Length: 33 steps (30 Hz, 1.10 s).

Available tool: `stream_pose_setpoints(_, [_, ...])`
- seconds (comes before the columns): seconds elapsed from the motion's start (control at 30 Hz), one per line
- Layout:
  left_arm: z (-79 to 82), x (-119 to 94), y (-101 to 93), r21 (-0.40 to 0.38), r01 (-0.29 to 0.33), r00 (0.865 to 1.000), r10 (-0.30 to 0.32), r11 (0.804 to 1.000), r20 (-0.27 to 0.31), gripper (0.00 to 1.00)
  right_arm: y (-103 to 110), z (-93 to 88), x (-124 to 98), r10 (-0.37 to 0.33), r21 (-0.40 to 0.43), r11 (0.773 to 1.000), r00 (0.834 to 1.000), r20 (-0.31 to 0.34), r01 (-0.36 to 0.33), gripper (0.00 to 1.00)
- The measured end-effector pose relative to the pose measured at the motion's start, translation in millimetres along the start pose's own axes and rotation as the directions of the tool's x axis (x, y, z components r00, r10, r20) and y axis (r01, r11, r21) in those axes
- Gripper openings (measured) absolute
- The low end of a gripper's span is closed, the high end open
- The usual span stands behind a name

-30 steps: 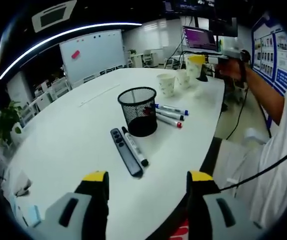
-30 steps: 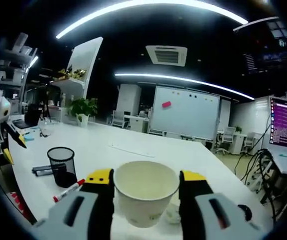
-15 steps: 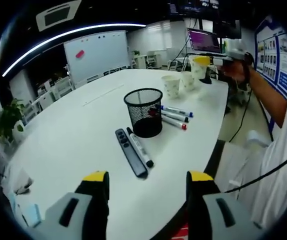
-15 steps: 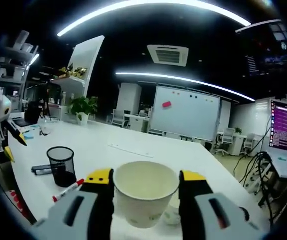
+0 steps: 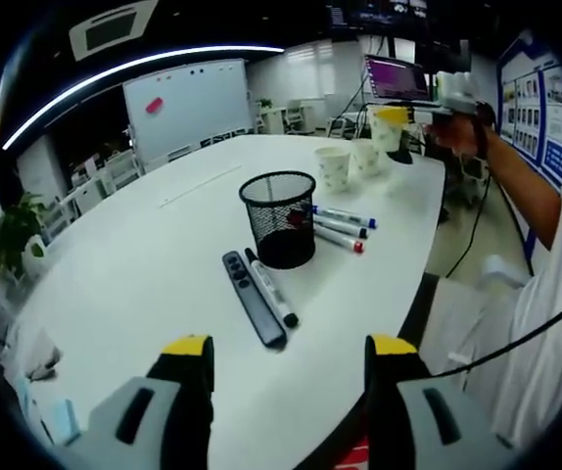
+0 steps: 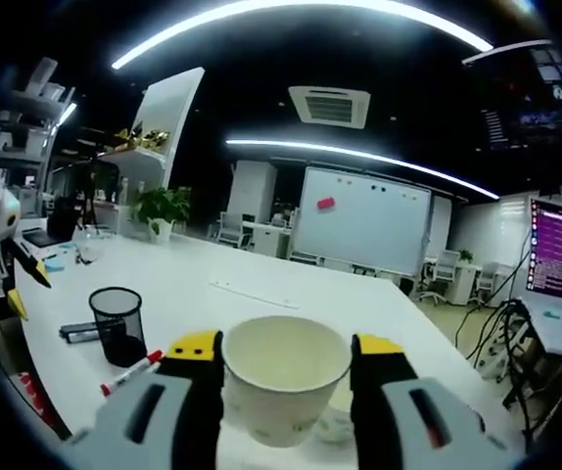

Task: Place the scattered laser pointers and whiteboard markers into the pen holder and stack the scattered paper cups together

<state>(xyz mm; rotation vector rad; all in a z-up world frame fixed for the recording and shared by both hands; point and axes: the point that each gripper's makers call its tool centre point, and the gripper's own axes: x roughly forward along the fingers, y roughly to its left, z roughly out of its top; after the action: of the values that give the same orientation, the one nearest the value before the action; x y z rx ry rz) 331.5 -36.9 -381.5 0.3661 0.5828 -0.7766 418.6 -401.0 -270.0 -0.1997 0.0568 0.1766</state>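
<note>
The right gripper [image 6: 285,377] grips a paper cup [image 6: 284,377] by its sides, one jaw pressed to each flank just under the rim, so the cup sits upright with its mouth open to the ceiling; judging by that hold, it is carried well above the tabletop [image 6: 261,284] so that it can be lowered into another cup. In the left gripper view this gripper shows far off at the tabletop's far end, near two more paper cups [image 5: 348,162] that stand upright close to each other, likely the target of the stacking. The left gripper [image 5: 288,392] has its jaws spread wide with nothing between them and hangs at the near edge of the tabletop, apparently waiting its turn. Ahead of it stands the black mesh pen holder [image 5: 281,217], upright and open-topped so it can take pens from above. On its near side lie a dark laser pointer [image 5: 253,297] and a whiteboard marker [image 5: 270,289] side by side, flat and touching or nearly so; on its far side three more markers [image 5: 342,226] lie in a row, flat on the tabletop just beside the holder. None of these is in the holder yet, as far as the mesh lets me tell.
</note>
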Motion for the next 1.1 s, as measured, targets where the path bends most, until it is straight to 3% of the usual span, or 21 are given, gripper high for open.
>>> stream_pose_setpoints(0.63, [0.3,-1,-0.8,0.002,-0.006,1.0,0.006,1.0,-0.002,0.62,-4,3.7,3,-0.009,0.009,1.0,1.0,0.005,0.009,0.51])
stream_pose_setpoints(1.1, [1.4,0,-1.2,0.01,-0.003,1.0,0.003,1.0,-0.007,0.62,-19,0.8,11,-0.021,0.019,1.0,1.0,0.002,0.021,0.51])
